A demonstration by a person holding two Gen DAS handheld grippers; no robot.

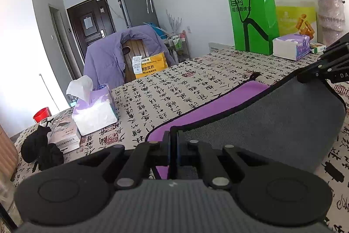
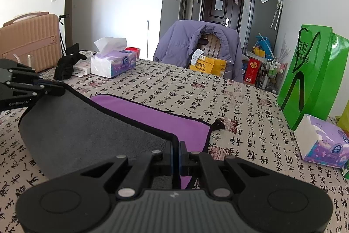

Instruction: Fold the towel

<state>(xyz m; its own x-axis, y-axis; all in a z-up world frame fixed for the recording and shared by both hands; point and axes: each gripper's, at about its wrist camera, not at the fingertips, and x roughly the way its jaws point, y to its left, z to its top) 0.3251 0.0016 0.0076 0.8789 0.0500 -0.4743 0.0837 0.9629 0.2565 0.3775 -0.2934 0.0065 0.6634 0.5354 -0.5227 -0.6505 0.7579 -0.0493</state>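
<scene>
The towel (image 1: 272,117) is grey on one side and purple on the other, with a black hem. It lies on the table, its near edge lifted and curled over so the grey side faces up. My left gripper (image 1: 173,134) is shut on one lifted corner of the hem. My right gripper (image 2: 175,145) is shut on the other lifted corner of the towel (image 2: 87,130). Each gripper shows in the other's view: the right one (image 1: 305,78) at the right edge, the left one (image 2: 61,91) at the left edge. The purple side (image 2: 157,121) lies flat beyond the fold.
The table has a calligraphy-print cloth (image 1: 174,84). On it are an open tissue pack (image 1: 93,108), black cloth and books (image 1: 43,145), a green paper bag (image 1: 250,16), a second tissue pack (image 2: 322,143) and a vase (image 1: 329,12). A chair with a purple jacket (image 2: 196,45) stands behind.
</scene>
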